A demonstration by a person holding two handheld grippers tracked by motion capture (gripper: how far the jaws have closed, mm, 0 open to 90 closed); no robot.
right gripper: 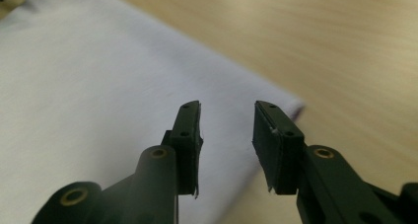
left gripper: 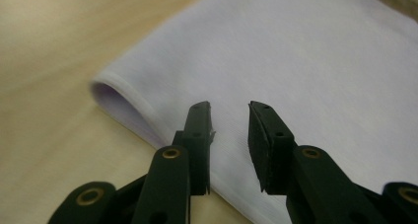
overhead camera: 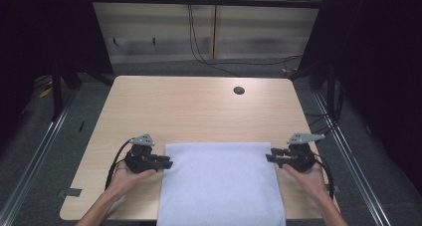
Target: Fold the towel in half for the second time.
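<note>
Both tongs are being held low over the near half of the worktop (overhead camera: 199,106), one at each side of a white cloth (overhead camera: 221,183). Left tongs (overhead camera: 166,162) are being gripped in the person's left hand (overhead camera: 128,178) at the cloth's left edge, near its far left corner, with the jaws pointed inward toward the cloth. In the left gripper view these tongs (left gripper: 229,113) are being kept partly open, a clear gap standing between the jaws, and nothing is being held; the cloth (left gripper: 305,61) is being seen just beneath and beyond them, its rounded folded corner (a doubled edge) lying to the left on the pale wood (left gripper: 54,61).

Right tongs (overhead camera: 271,158) are being gripped in the right hand (overhead camera: 307,178) at the cloth's right edge, near the far right corner, pointed inward as well. In the right gripper view the tongs (right gripper: 226,113) are likewise being kept partly open and empty over the cloth's (right gripper: 84,86) edge.

The cloth is being left flat, its near end hanging past the worktop's front edge.
</note>
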